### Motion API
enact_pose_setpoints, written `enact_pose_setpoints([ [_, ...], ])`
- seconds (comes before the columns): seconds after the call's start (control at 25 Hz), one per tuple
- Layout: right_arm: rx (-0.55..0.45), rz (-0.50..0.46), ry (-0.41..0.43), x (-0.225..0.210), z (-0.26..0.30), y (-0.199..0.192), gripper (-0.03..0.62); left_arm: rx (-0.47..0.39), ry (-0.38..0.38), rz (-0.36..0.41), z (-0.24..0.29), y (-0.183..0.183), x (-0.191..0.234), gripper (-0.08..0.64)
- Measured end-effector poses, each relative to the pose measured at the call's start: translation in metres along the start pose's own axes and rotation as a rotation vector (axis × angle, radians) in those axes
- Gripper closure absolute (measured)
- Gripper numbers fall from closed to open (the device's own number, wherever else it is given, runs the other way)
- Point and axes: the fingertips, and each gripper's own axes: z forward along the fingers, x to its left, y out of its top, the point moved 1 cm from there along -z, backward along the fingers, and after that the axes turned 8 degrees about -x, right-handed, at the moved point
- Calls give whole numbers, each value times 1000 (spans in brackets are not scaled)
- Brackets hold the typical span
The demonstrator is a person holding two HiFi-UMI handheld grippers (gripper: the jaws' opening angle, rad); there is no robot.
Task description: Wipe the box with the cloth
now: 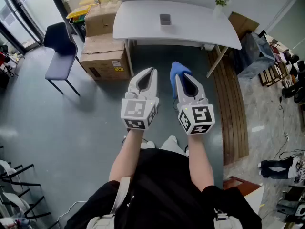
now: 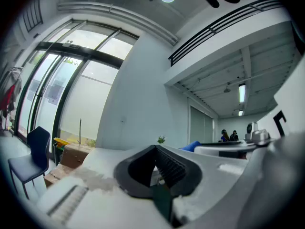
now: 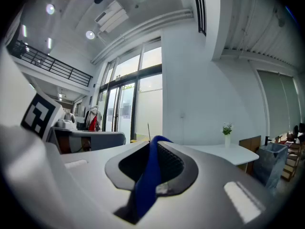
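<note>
Box [image 1: 165, 19] on table [image 1: 190, 25]; cartons [image 1: 102, 51] left, chair [image 1: 61, 56] farther left.

No legible text, brand or number in any view. Small yellow label [image 1: 118, 69] with dark print beside it on side of cardboard box [image 1: 106, 61], upper left of head view: too small to read. Black-and-white square markers [image 1: 137, 109] on cubes of left gripper [image 1: 152, 71] and right gripper [image 1: 180, 79]: coded patterns only, no characters.

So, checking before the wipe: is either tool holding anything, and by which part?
The right tool pinches the cloth along a fold between its jaws; the left tool is shut, empty.
</note>
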Motion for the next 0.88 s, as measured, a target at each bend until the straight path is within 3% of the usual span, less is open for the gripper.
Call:
enact_pose_setpoints([
  [0.24,-11,44,-21,-8,6,4,546,-17,-24,-31,8,2,9,574],
  [0.56,-20,57,-73,-60,23,2,546,-3,-12,-18,54,-13,20,574],
  [0.88,-21,81,-67,-111,94,-24,546,19,2,24,126,-36,62,574],
])
